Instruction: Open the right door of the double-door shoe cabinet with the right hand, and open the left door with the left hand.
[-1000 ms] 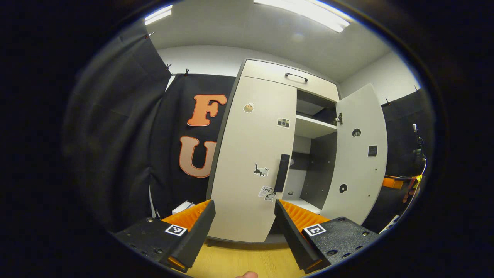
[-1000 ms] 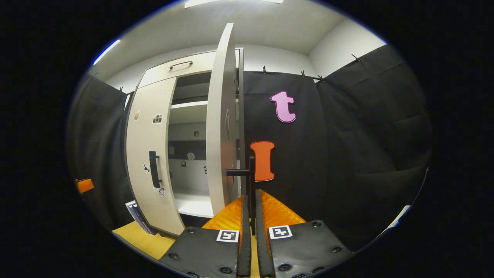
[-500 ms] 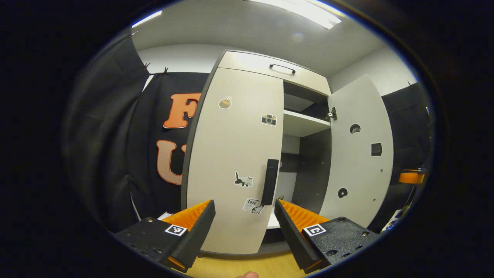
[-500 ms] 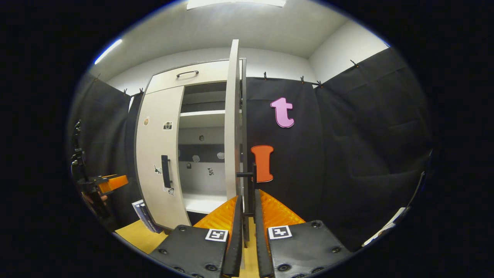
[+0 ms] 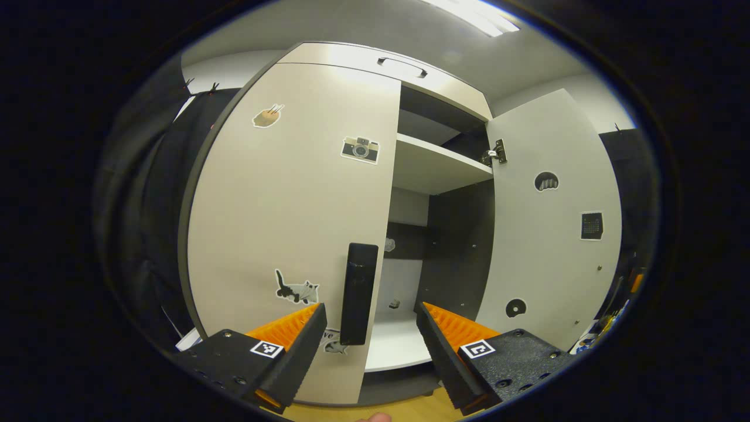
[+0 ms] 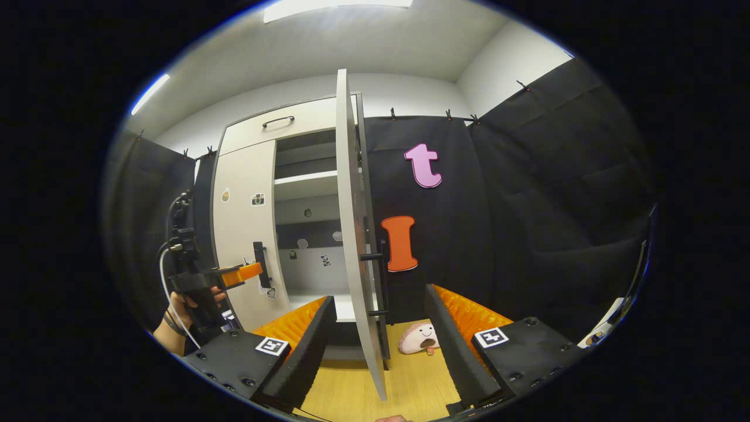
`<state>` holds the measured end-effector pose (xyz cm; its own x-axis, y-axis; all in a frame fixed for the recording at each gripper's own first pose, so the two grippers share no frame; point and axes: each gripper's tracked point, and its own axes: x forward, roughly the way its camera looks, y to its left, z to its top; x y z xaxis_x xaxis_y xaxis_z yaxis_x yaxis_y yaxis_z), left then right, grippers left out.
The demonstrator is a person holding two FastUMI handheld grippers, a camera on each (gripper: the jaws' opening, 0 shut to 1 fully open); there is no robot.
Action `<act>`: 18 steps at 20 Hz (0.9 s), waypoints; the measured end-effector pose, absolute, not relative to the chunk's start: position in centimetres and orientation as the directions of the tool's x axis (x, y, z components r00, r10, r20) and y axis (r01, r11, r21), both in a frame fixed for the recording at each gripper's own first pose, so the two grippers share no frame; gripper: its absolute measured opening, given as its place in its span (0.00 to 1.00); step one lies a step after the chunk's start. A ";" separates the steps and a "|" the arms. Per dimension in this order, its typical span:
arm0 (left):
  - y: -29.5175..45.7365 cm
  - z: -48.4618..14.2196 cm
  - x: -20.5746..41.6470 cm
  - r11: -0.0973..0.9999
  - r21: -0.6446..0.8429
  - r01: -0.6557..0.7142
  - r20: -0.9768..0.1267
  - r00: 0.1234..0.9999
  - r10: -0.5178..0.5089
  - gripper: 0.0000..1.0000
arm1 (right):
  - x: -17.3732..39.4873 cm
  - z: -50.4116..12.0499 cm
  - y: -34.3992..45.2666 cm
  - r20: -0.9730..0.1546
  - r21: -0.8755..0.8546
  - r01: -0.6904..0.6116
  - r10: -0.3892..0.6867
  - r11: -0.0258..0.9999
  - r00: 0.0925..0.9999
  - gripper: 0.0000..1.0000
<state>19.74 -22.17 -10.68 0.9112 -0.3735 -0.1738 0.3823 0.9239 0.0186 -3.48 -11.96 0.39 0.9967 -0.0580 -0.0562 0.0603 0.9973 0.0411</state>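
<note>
The light-grey shoe cabinet's left door is closed, stickers on its face. Its black vertical handle shows just in front of my left gripper, between the wide-open orange fingers; nothing presses on it. The right door stands swung open. In the right gripper view that right door appears edge-on, its black handle just beyond my right gripper, which is open and holds nothing. There too a hand holds the left gripper close to the left door's handle.
Inside the cabinet are a white shelf and a white bottom board. A small plush toy lies on the yellow floor beside the open door. Black cloth walls stand on both sides.
My right gripper has opened and let go of the right door's handle. My left gripper has moved in toward the left door's handle, which now looms much larger.
</note>
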 end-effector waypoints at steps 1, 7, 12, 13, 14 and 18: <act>-22.0 -10.9 21.0 0.933 0.054 0.355 -0.173 0.924 -0.341 0.95 | -3.8 0.3 -12.2 -0.057 0.025 0.066 -0.065 0.998 0.996 1.00; -22.4 -11.7 24.6 0.950 0.073 0.305 -0.178 0.941 -0.288 0.94 | -5.7 2.4 -13.1 0.019 -0.103 0.122 -0.121 0.987 0.992 0.92; -22.0 -11.4 24.5 0.954 0.053 0.294 -0.179 0.943 -0.280 0.88 | -6.4 3.4 -12.4 0.060 -0.098 0.112 -0.107 0.989 0.992 0.97; -21.7 -11.4 24.7 0.957 0.058 0.284 -0.189 0.944 -0.269 0.88 | -6.3 3.3 -12.3 0.058 -0.095 0.108 -0.103 0.990 0.993 0.97; -21.2 -11.4 24.9 0.961 0.065 0.267 -0.189 0.949 -0.251 0.84 | -6.2 3.1 -12.3 0.054 -0.093 0.107 -0.102 0.990 0.993 0.97; -22.6 -11.7 24.6 0.948 -0.009 0.318 -0.215 0.925 -0.312 0.31 | -6.2 2.3 -12.7 0.033 -0.084 0.117 -0.115 0.990 0.993 0.98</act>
